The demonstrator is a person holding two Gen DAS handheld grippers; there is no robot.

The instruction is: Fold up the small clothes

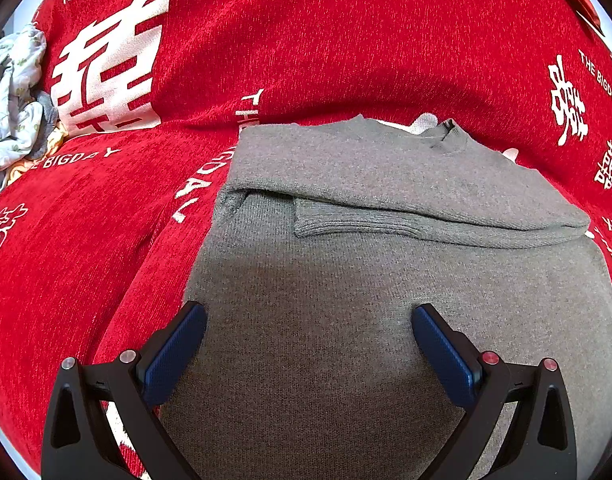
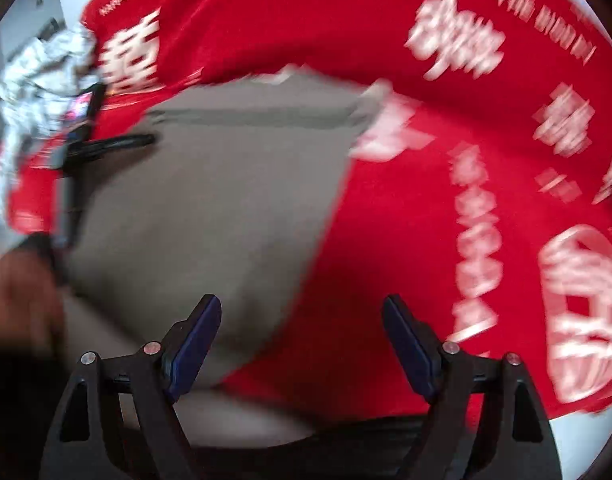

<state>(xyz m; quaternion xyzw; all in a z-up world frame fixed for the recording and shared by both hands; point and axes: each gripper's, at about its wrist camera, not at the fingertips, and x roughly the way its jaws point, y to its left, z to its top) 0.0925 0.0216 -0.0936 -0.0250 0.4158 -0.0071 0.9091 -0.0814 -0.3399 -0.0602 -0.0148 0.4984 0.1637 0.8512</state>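
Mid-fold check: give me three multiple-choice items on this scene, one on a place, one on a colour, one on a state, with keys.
1. Where is the crumpled pale floral garment?
A. far left on the cover
B. on the sweater
C. in the left claw

2. What colour is the knitted sweater?
A. blue
B. grey
C. white

3. The left claw is:
A. shut on the sweater
B. open
C. out of view

Key: 1 A, it lies at the left edge of the red printed cover; 2 B, grey knit; 3 B, pads apart over the sweater.
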